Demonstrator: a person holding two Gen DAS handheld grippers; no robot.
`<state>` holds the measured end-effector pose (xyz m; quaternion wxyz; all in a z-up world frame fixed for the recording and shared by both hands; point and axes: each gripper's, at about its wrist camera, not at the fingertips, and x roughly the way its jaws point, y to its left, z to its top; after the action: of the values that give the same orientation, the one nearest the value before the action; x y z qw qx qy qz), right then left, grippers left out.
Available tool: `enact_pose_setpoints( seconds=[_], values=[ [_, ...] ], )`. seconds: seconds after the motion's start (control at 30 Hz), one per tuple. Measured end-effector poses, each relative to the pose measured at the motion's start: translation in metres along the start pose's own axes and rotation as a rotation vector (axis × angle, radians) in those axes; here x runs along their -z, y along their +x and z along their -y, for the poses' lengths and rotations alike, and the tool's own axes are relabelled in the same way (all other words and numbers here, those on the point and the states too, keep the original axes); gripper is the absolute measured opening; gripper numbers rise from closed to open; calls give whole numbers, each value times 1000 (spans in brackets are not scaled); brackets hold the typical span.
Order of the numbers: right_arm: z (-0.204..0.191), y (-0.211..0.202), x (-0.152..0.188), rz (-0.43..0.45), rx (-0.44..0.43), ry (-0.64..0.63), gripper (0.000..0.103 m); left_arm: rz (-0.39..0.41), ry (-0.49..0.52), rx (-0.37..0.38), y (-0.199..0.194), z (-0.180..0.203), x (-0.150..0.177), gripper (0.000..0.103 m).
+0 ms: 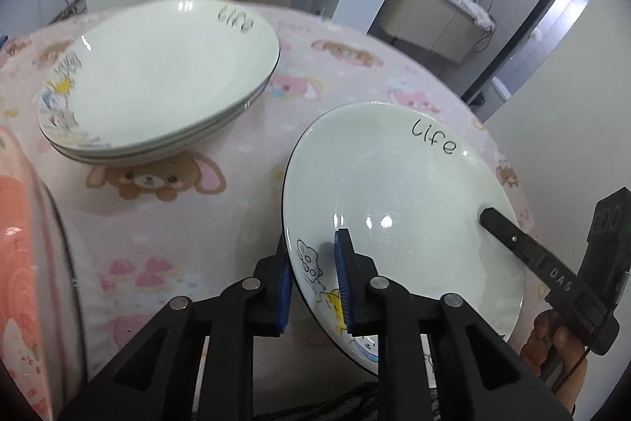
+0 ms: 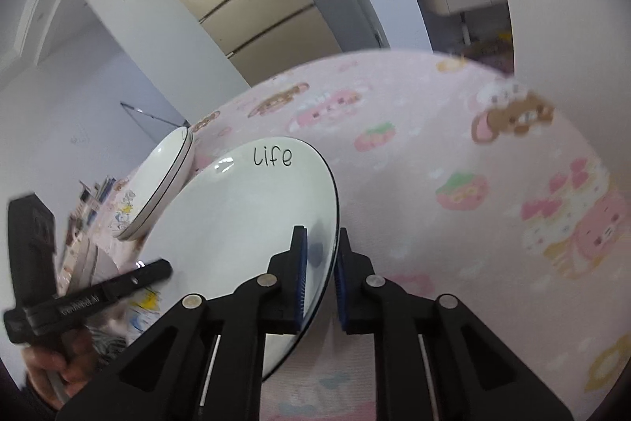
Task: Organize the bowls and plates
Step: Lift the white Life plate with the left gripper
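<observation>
Plate [image 1: 402, 192] rim between the nearly shut left claw [image 1: 315, 287] and right claw [image 2: 320, 279] pads.

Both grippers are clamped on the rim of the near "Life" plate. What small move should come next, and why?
Probably lift it level, then carry it toward the stack. The left gripper and right gripper pinch opposite rims of the plate, and the stack of matching plates sits beyond it on the pink tablecloth, apart from it.
</observation>
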<state>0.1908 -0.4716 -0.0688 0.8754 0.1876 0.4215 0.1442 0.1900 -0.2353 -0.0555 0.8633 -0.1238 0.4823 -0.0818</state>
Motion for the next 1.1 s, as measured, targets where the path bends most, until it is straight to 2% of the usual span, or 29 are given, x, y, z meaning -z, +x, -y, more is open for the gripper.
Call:
enact_pose_setpoints(
  seconds=[0.3, 0.43, 0.6, 0.83, 1.1],
  values=[
    [-35, -50, -24, 128, 10, -61, 13, 167, 54, 37, -61, 10, -16, 20],
    [-77, -73, -40, 193, 22, -131, 13, 271, 61, 33, -105, 1, -28, 20],
    [-126, -91, -53, 264, -19, -193, 14, 370, 82, 16, -159, -19, -44, 20],
    [-203, -89, -70, 309, -77, -281, 15, 475, 68, -20, -221, -66, -65, 20],
    [-267, -65, -78, 311, -98, -360, 16, 522, 46, -52, -252, -123, -84, 20]
  ],
)
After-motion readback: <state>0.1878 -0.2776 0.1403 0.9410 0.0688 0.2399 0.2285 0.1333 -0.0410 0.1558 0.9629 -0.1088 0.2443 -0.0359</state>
